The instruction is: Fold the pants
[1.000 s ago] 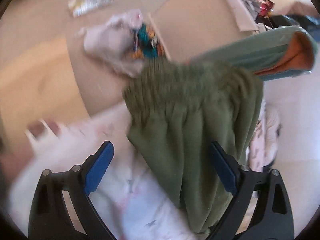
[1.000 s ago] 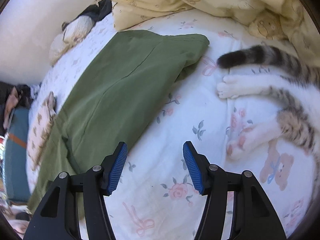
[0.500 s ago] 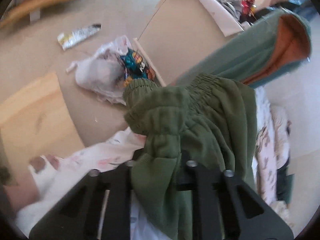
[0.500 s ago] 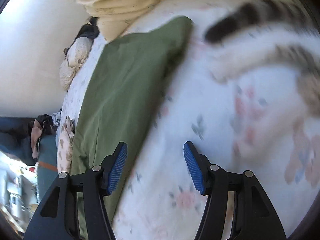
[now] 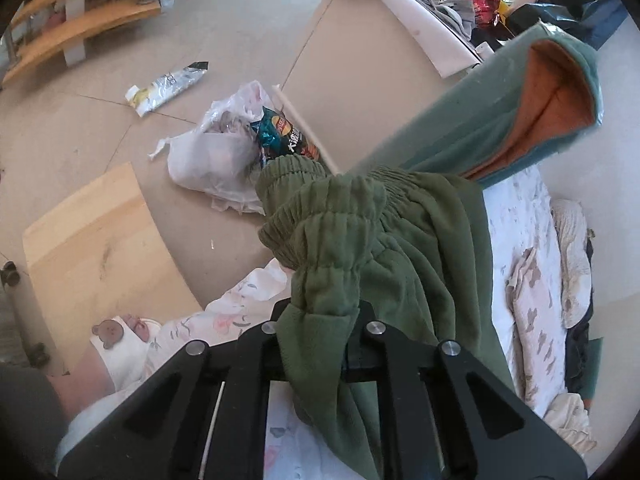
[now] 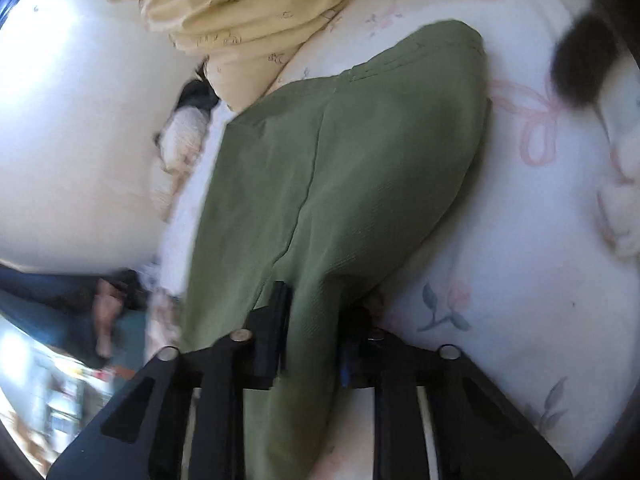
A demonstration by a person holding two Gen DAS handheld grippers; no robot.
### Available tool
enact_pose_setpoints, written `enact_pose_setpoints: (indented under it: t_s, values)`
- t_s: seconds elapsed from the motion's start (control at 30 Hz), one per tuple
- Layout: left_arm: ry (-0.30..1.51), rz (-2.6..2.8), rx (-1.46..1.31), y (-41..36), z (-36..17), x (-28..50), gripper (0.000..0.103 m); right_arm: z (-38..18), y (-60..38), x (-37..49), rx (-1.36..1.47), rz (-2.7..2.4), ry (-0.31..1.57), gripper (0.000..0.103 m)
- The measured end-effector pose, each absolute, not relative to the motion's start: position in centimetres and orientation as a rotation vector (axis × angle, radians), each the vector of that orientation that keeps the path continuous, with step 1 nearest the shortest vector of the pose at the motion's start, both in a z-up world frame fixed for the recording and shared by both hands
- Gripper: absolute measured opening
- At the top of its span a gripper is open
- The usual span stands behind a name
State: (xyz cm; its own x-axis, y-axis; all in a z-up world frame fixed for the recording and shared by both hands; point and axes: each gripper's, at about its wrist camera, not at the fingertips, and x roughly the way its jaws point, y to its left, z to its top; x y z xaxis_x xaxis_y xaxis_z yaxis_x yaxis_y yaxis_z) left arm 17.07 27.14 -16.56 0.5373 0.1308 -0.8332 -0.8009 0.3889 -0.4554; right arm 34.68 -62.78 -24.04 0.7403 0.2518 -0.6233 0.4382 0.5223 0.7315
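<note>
The left gripper (image 5: 320,344) is clamped on the gathered waistband end of the green pants (image 5: 360,248), which bunch up and drape over its fingers above the bed edge. The right gripper (image 6: 314,340) pinches the pants (image 6: 340,168) too; the cloth stretches away from it, flat across the floral bedsheet (image 6: 500,240).

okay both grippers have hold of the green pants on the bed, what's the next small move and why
Probably lift both ends together and carry the waistband end over toward the far leg end. The left gripper is shut on the bunched elastic waistband of the green pants, and the right gripper is shut on the fabric's near edge, while the rest lies flat on the floral sheet.
</note>
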Motion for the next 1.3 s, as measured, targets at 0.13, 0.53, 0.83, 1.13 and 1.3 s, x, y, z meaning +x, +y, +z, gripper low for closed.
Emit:
enact_pose_setpoints:
  t_s: [0.13,0.53,0.83,1.13,1.3]
  values:
    - [0.815,0.669,-0.933,26.8,-16.5,16.9,0.009,-24.1,-62.8,34.5,1.03,-0.108,0.763,0.015]
    - [0.825,0.647,-0.988,29.5,-17.1,16.9,0.047,-24.3,-63.4,33.7,1.048,-0.049,0.798,0.015]
    - [0.914,0.566,-0.786,29.1,-17.5,21.1,0.009,-24.4,-63.2,34.6,1.059,-0.075,0.816,0.015]
    - [0.732,0.447,-0.596,26.6,-6.7,19.9,0.007,-18.9,-61.1,35.2,0.816,-0.1,0.767,0.002]
    - [0.771,0.498,-0.598,28.0,-5.3,18.2,0.007,-17.6,-61.0,33.3,0.815,-0.135,0.795,0.002]
